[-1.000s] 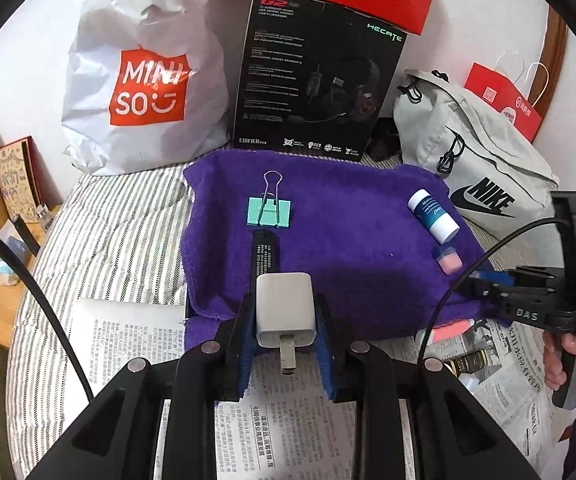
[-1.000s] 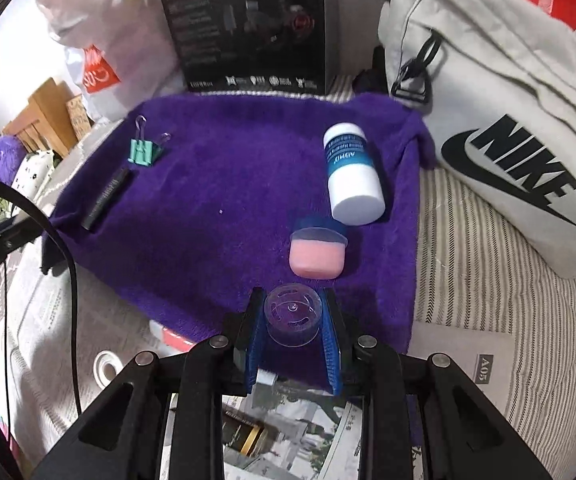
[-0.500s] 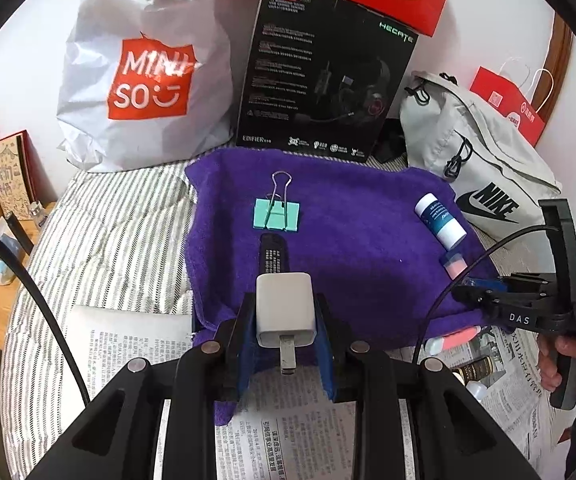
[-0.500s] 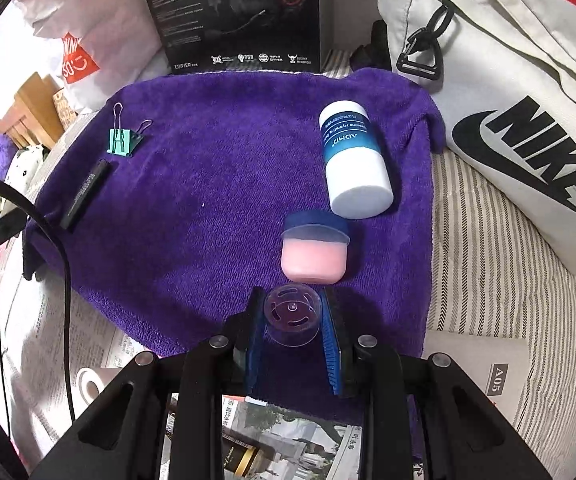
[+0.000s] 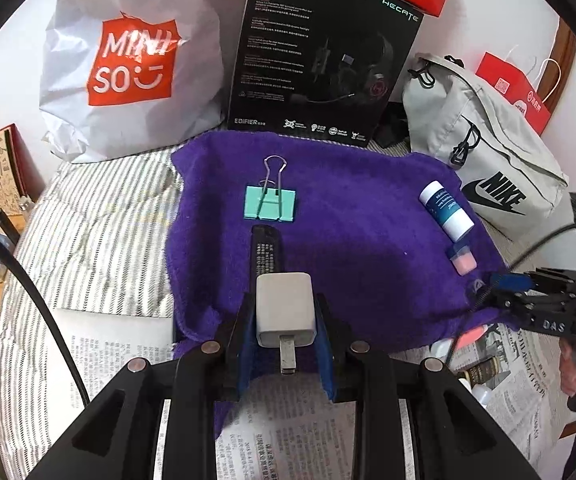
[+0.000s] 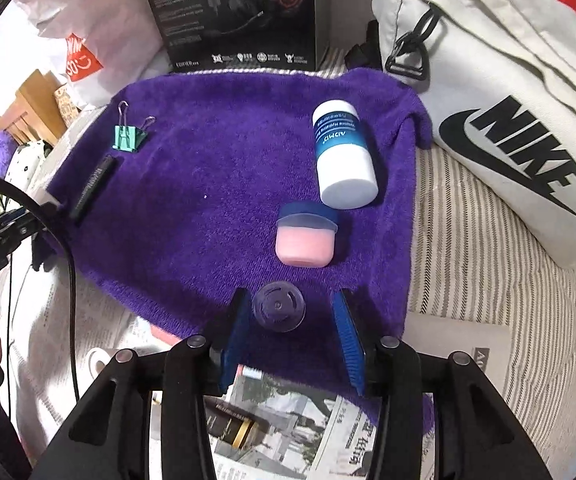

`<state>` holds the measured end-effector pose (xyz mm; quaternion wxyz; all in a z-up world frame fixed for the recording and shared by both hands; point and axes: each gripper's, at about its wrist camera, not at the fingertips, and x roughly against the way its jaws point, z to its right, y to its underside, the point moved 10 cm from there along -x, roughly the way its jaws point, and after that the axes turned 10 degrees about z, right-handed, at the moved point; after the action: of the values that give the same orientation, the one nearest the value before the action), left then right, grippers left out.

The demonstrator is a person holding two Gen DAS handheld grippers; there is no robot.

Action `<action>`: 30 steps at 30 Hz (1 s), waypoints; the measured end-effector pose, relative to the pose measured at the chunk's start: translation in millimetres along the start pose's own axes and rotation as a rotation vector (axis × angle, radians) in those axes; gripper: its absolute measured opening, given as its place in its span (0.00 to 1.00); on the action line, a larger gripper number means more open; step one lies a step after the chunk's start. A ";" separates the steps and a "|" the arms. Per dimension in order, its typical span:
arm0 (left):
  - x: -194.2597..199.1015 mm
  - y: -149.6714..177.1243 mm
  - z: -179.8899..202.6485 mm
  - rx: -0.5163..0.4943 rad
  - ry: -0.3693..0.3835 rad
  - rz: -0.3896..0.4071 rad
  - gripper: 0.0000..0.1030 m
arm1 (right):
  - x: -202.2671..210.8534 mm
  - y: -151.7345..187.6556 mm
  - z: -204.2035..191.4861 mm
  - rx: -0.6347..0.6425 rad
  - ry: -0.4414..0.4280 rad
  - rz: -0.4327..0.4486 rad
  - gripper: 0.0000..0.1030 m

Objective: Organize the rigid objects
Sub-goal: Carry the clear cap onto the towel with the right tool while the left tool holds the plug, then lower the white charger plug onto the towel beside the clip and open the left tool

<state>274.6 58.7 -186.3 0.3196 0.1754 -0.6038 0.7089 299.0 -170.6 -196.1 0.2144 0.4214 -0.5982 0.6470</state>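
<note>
Since the earlier frames the right claw (image 6: 290, 322) has been spread apart, and the small translucent cap (image 6: 278, 307) that was being pinched there is now being left on the near edge of the purple towel (image 6: 215, 184), lying free between the blue pads (image 6: 236, 328) with a clear gap on its right side. It is being set in line just below the pink jar (image 6: 306, 240) and the white bottle (image 6: 344, 156) (a column seems to be forming on that side). By contrast, the white charger (image 5: 285, 308) is being kept pinched in the left claw (image 5: 285, 320), prongs toward the camera, over the towel's front edge just behind the black stick (image 5: 265, 252) and the green binder clip (image 5: 269, 208). One placement is judged as being completed; the charger is probably being readied for the left-hand row, and the right claw is likely being freed for items on the newspaper (image 6: 288, 432).
</note>
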 end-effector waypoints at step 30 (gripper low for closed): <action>-87.5 -25.4 23.1 -0.145 -0.075 -0.065 0.25 | 56.2 45.0 16.3 -0.100 -0.029 0.098 0.50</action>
<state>352.6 16.9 -218.0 0.3316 0.1976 -0.6591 0.6454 237.5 -207.6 -178.9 0.1944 0.3897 -0.6527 0.6199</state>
